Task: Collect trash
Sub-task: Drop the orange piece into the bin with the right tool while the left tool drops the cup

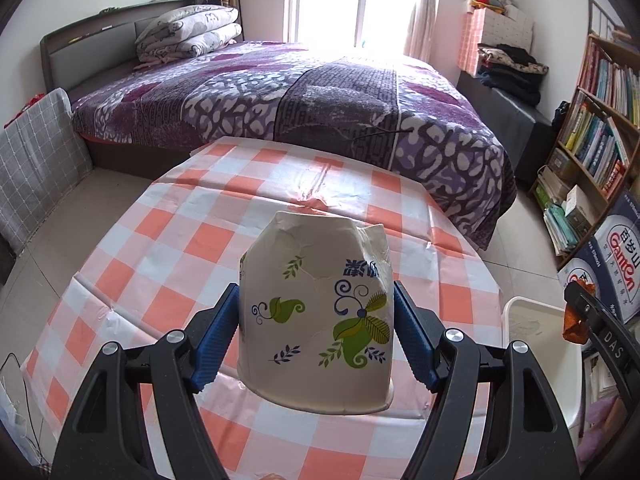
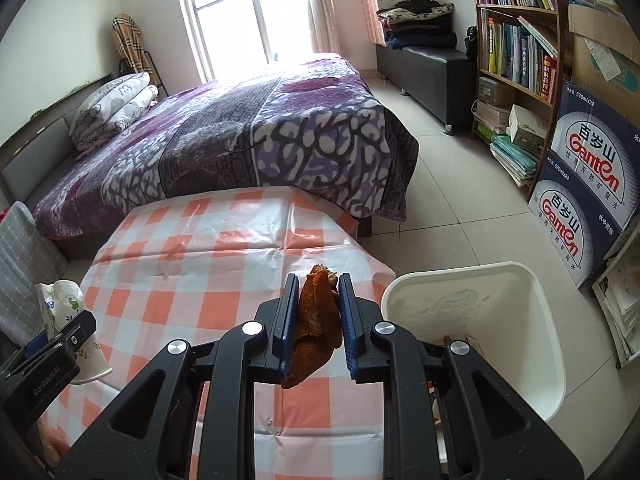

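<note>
While the left gripper (image 1: 316, 332) clamps a crumpled paper cup (image 1: 316, 312) above the checked desk (image 1: 160, 240), the right gripper (image 2: 316, 320), nearly closed, pinches what looks like orange peel (image 2: 314, 332) beside the white bin (image 2: 500, 320), presumably for dropping.

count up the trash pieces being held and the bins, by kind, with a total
crumpled paper cup, clamped in the left gripper: 1
orange peel, pinched in the right gripper: 1
white bin, on the floor beside the checked table: 1
total: 3
</note>
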`<state>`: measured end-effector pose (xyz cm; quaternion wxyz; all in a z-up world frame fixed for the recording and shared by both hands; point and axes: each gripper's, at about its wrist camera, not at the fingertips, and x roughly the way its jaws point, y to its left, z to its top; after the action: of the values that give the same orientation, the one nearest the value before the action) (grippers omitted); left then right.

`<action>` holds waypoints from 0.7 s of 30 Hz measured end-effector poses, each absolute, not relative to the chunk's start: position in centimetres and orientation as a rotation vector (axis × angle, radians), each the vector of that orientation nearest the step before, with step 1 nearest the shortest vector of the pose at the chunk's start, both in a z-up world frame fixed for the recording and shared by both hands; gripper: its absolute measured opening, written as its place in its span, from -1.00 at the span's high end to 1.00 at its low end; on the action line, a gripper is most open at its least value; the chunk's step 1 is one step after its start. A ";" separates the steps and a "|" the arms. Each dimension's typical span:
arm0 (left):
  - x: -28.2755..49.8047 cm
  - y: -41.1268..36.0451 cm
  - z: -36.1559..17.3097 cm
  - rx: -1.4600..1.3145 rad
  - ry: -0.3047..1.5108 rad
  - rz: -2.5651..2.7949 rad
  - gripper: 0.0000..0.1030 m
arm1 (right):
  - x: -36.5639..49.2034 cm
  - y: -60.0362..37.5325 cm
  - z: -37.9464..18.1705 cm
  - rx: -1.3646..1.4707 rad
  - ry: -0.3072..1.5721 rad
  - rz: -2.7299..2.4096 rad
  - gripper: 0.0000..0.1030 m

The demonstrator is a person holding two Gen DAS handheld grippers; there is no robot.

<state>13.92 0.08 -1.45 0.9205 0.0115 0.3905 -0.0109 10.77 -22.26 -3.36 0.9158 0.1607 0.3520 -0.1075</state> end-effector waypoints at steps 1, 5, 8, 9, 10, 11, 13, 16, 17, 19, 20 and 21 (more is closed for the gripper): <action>13.9 -0.3 -1.5 0.028 0.802 -0.028 -0.40 | 10.6 -22.7 -3.4 0.337 0.725 -0.231 0.62; 13.7 -1.5 -1.6 0.039 0.804 -0.047 -0.40 | 10.2 -24.4 -3.6 0.365 0.730 -0.270 0.62; 13.6 -2.4 -1.7 0.047 0.804 -0.062 -0.40 | 9.8 -25.7 -3.9 0.388 0.739 -0.301 0.62; 13.5 -2.7 -1.7 0.050 0.805 -0.068 -0.40 | 9.7 -26.1 -4.0 0.394 0.743 -0.310 0.62; 13.4 -3.1 -1.8 0.053 0.804 -0.074 -0.40 | 9.6 -26.6 -4.2 0.404 0.748 -0.321 0.62; 13.4 -3.4 -1.8 0.058 0.803 -0.079 -0.40 | 9.4 -27.0 -4.3 0.412 0.751 -0.329 0.62; 13.3 -4.1 -1.9 0.064 0.804 -0.089 -0.40 | 9.2 -27.9 -4.5 0.426 0.758 -0.347 0.62; 13.2 -5.1 -2.1 0.073 0.806 -0.105 -0.40 | 8.8 -29.0 -4.8 0.442 0.763 -0.377 0.62; 13.1 -5.5 -2.1 0.076 0.806 -0.111 -0.40 | 8.6 -29.4 -4.9 0.447 0.765 -0.387 0.62; 13.1 -6.2 -2.1 0.080 0.808 -0.125 -0.40 | 8.2 -30.3 -5.2 0.458 0.771 -0.410 0.61; 13.1 -6.7 -2.2 0.083 0.808 -0.132 -0.40 | 8.1 -30.7 -5.4 0.465 0.775 -0.417 0.61; 13.0 -7.1 -2.2 0.086 0.808 -0.139 -0.40 | 8.0 -31.1 -5.5 0.473 0.779 -0.425 0.61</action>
<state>13.02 -7.08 -2.18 0.9163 0.0417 0.3926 -0.0676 7.97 -31.12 -5.46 0.8763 0.2266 0.3732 -0.2036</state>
